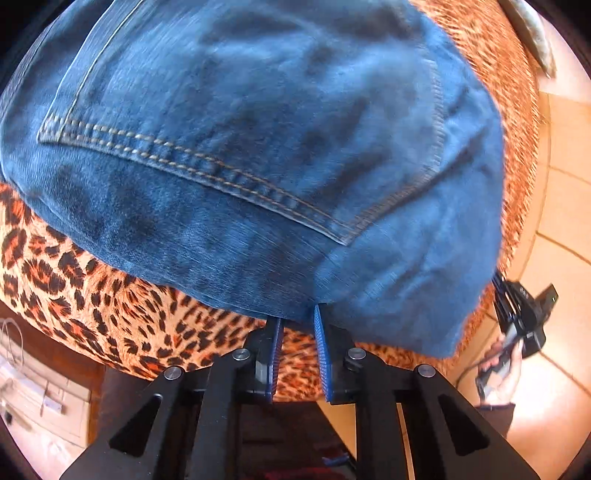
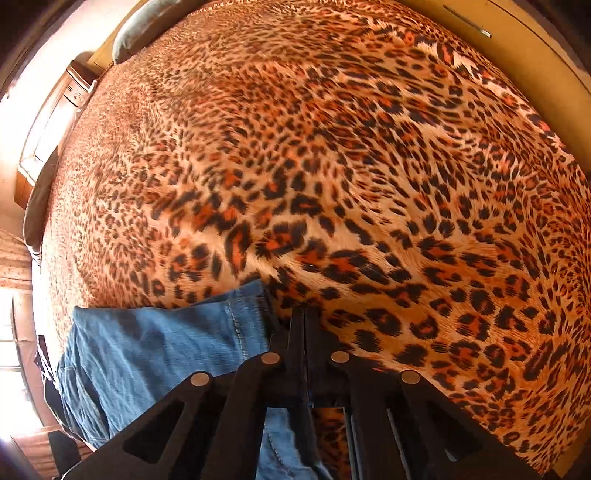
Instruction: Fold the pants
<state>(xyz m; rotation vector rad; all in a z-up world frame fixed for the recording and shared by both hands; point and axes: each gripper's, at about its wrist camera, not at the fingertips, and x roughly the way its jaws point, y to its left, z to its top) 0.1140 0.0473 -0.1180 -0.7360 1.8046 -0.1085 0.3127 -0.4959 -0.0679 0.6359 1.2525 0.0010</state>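
Observation:
Blue jeans point(image 1: 258, 147) lie on a leopard-print bedspread point(image 1: 110, 306), back pocket facing up. My left gripper point(image 1: 297, 321) is open, its blue-padded fingers point(image 1: 320, 350) at the near edge of the denim, which overhangs their tips. In the right wrist view another part of the jeans point(image 2: 159, 347) lies at the lower left. My right gripper point(image 2: 305, 314) is shut, fingers pressed together just right of the denim's seamed edge; I cannot tell whether it pinches cloth. That gripper also shows in the left wrist view point(image 1: 521, 317) at the right, held in a hand.
The bedspread point(image 2: 332, 166) covers the bed widely beyond the right gripper. A pillow point(image 2: 147, 26) lies at the far end. A wooden nightstand point(image 2: 74, 92) stands at the left. Tiled floor point(image 1: 561, 184) lies beside the bed.

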